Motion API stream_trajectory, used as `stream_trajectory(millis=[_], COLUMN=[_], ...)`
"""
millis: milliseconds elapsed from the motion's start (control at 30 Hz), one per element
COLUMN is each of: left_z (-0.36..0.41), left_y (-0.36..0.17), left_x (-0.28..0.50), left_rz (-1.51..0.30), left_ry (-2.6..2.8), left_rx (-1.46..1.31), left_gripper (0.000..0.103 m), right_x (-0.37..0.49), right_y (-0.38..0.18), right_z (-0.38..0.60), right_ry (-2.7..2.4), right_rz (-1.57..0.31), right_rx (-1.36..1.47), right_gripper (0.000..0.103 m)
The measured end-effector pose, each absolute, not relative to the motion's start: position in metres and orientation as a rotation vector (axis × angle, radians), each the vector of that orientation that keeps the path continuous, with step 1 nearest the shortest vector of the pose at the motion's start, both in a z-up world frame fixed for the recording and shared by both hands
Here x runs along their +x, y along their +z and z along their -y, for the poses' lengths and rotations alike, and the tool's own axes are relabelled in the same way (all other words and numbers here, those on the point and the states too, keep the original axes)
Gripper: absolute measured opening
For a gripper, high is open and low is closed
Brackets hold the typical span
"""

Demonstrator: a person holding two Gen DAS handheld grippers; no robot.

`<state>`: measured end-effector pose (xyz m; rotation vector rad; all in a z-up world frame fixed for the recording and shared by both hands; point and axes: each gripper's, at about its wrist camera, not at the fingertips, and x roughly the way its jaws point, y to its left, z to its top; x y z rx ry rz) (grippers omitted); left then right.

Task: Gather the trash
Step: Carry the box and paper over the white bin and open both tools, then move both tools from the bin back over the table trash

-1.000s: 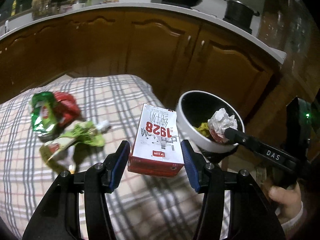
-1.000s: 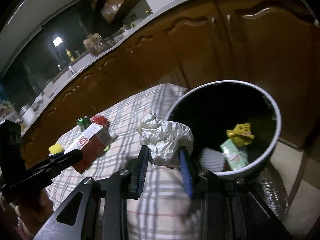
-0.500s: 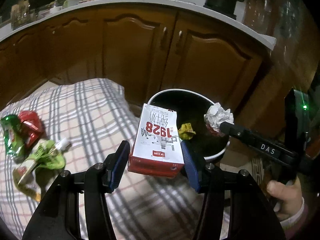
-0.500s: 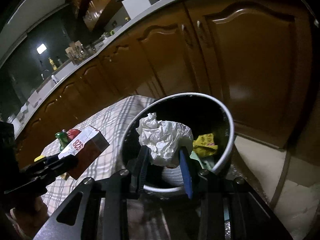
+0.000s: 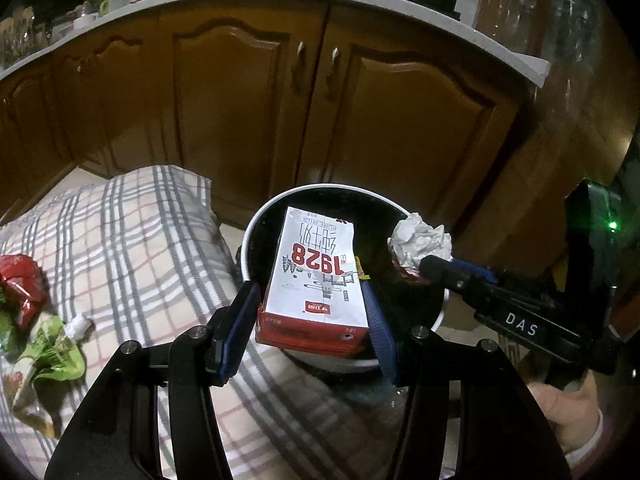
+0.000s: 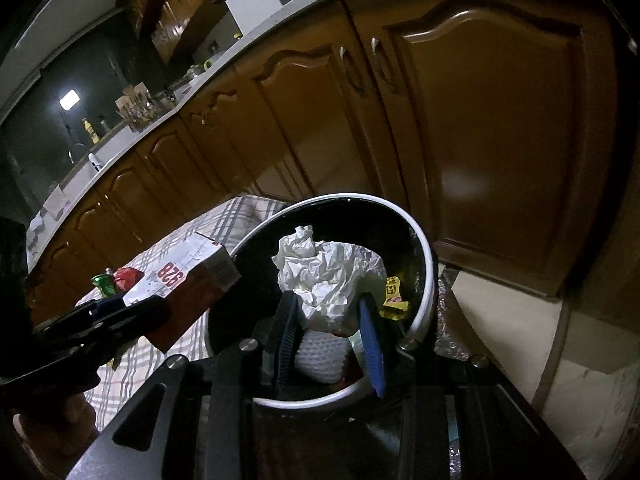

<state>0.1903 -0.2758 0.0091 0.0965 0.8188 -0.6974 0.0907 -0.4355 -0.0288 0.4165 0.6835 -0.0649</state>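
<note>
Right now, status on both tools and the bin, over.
Left tool shut on milk carton, over bin. Right tool shut on crumpled paper, over bin mouth. Wrappers left on checked cloth. Nothing blocking.

A: Where's the milk carton (image 5: pixel 316 276)?
B: Centre of the left wrist view, white with a red base and "1928" in red, printed upside down, tilted over the mouth of the bin (image 5: pixel 256 224).

A: And the paper?
B: The crumpled white paper ball (image 6: pixel 328 276) sits mid-frame in the right wrist view, above the white-rimmed, black-lined bin (image 6: pixel 424 264).

A: Anything inside it?
B: A yellow wrapper (image 6: pixel 394 296) at the right wall.

A: What remains?
B: A red wrapper (image 5: pixel 20 284) and a green wrapper (image 5: pixel 52 356) lie at the lower left of the left wrist view.
</note>
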Motion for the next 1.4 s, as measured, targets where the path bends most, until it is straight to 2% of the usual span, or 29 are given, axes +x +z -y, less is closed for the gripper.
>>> stream_trajectory(millis=[300,433,500,567,700,867,1400], left_z=[0.293,0.294,0.29,0.282,0.262,0.224,0.077], left_y=[0.001,0.0,0.001,0.002,0.001,-0.002,-0.004], left_x=[0.197,0.196,0.194,0.192,0.186,0.179,0.169], left_rz=[-0.86,-0.869,-0.865,-0.859,-0.857,-0.86,-0.846], left_ry=[-0.712,-0.719,-0.719,-0.712,-0.697,-0.644,-0.423], left_rx=[0.106,0.11,0.099,0.091,0.063,0.015,-0.146], left_gripper=[0.054,0.057,0.067,0.068,0.069,0.069,0.069], right_x=[0.103,0.108,0.107,0.104,0.097,0.088,0.101], right_y=[-0.032,-0.032,-0.033,-0.033,-0.034,-0.032,-0.038], right_z=[0.445,0.449,0.449,0.449,0.445,0.429,0.326], right_ry=[-0.08,-0.091,-0.092,-0.091,-0.08,-0.047,0.146], right_rz=[-0.699,-0.697,-0.692,-0.682,-0.673,-0.656,-0.72], right_rx=[0.418,0.431,0.447,0.461,0.481,0.497,0.472], right_gripper=[0.034,0.048,0.053,0.06,0.061,0.071,0.072])
